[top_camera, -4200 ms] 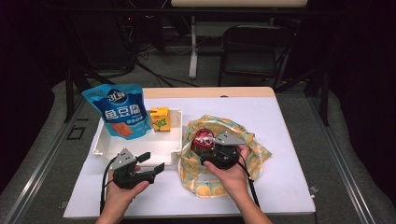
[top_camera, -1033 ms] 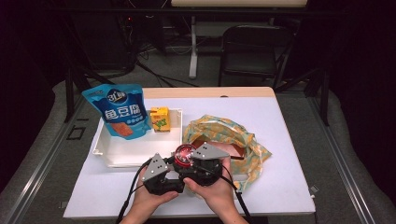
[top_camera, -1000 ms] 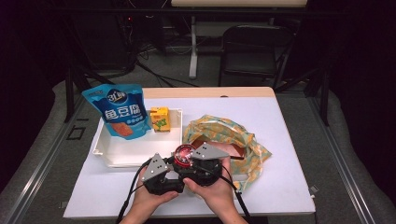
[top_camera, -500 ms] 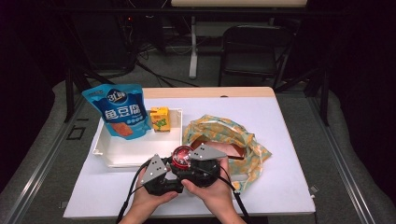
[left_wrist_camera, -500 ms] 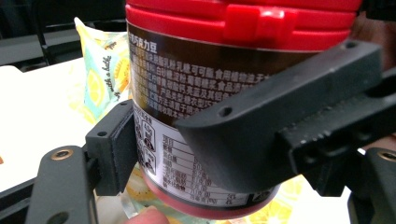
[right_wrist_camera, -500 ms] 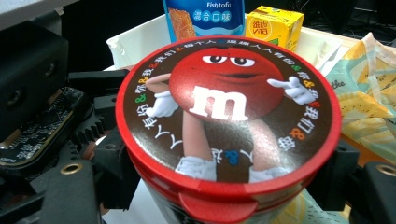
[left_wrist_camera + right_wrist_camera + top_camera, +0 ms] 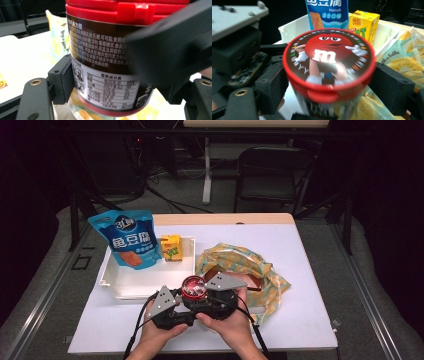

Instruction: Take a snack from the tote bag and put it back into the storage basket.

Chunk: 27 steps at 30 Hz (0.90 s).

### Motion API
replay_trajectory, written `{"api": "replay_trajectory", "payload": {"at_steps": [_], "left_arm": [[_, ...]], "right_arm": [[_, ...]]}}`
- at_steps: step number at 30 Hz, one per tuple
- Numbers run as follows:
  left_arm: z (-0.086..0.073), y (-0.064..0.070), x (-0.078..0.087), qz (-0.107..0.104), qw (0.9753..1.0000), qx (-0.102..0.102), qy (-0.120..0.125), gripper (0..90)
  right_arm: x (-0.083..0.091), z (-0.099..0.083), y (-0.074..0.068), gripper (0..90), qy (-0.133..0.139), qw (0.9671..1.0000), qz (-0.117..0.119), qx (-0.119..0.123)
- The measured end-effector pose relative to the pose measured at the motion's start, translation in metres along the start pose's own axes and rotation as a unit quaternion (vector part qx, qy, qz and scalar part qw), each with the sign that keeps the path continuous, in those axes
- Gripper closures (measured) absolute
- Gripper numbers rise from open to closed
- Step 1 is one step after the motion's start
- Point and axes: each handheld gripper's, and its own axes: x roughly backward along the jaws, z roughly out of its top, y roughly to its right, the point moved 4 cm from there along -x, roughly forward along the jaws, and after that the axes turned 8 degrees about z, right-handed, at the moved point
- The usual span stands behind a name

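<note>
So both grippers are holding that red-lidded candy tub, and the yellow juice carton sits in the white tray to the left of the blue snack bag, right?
Not quite. The yellow juice carton sits in the white tray to the right of the blue snack bag, as the high view shows. The rest holds: both the left gripper and right gripper clasp the red-lidded candy tub.

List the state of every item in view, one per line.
Candy tub: upright, red lid on, gripped from both sides.
Left hand-held gripper: shut on the tub.
Right hand-held gripper: shut on the tub.
Blue pouch: sealed, standing in white tray.
Juice carton: upright, in tray.
Yellow bag: crumpled, open.
</note>
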Motion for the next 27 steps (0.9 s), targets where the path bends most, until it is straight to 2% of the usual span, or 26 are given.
{"api": "replay_trajectory", "payload": {"at_steps": [2,4,7,9,11,12,13,16,17,18,20,21,23,24,25,26,27], "left_arm": [[-0.001,-0.003,0.0,0.011,0.9999,0.001,-0.001,25.8],[-0.002,-0.005,0.0,0.001,1.0,0.001,-0.006,25.8],[-0.003,-0.008,0.0,0.015,0.9999,0.008,-0.004,25.8],[-0.004,-0.011,0.001,0.011,0.9999,0.009,-0.006,25.8],[-0.005,-0.015,0.002,0.019,0.9997,0.015,-0.005,25.8],[-0.005,-0.017,0.003,0.014,0.9998,0.016,-0.005,25.8],[-0.006,-0.019,0.004,0.021,0.9996,0.018,-0.003,25.8],[-0.006,-0.027,0.008,0.022,0.9995,0.021,-0.001,25.8],[-0.006,-0.03,0.009,0.031,0.9992,0.025,0.001,25.8],[-0.006,-0.033,0.01,0.025,0.9993,0.029,0.001,25.8],[-0.006,-0.038,0.012,0.033,0.9991,0.028,0.0,25.8],[-0.007,-0.041,0.013,0.045,0.9986,0.03,0.004,25.8],[-0.008,-0.047,0.015,0.041,0.9987,0.031,0.001,25.8],[-0.009,-0.049,0.016,0.054,0.998,0.034,0.003,25.8],[-0.01,-0.053,0.017,0.048,0.9982,0.036,-0.001,25.8],[-0.011,-0.055,0.017,0.061,0.9974,0.038,0.002,25.8],[-0.012,-0.059,0.018,0.056,0.9976,0.04,-0.003,25.8]], "right_arm": [[0.003,0.001,0.0,16.5,0.003,1.0,0.001,0.001],[0.006,0.002,0.0,16.2,0.004,1.0,0.005,0.001],[0.01,0.002,0.001,16.0,0.006,1.0,0.007,0.001],[0.011,0.002,0.001,16.0,0.009,0.9999,0.006,0.002],[0.013,0.002,0.002,16.0,0.011,0.9999,0.007,0.003],[0.014,0.002,0.002,16.0,0.012,0.9999,0.006,0.002],[0.016,0.001,0.003,16.1,0.014,0.9999,0.005,0.001],[0.02,0.0,0.006,16.3,0.019,0.9998,0.002,-0.003],[0.022,-0.001,0.007,16.4,0.019,0.9998,0.001,-0.004],[0.023,-0.002,0.009,16.6,0.018,0.9998,-0.001,-0.002],[0.026,-0.004,0.011,16.7,0.021,0.9998,-0.004,-0.006],[0.027,-0.005,0.013,16.9,0.022,0.9997,-0.006,-0.007],[0.03,-0.007,0.015,17.2,0.022,0.9997,-0.011,-0.008],[0.031,-0.008,0.016,17.3,0.023,0.9996,-0.012,-0.008],[0.033,-0.01,0.018,17.4,0.023,0.9996,-0.014,-0.01],[0.035,-0.011,0.019,17.5,0.021,0.9996,-0.017,-0.009],[0.037,-0.012,0.021,17.8,0.024,0.9995,-0.02,-0.01]]}}
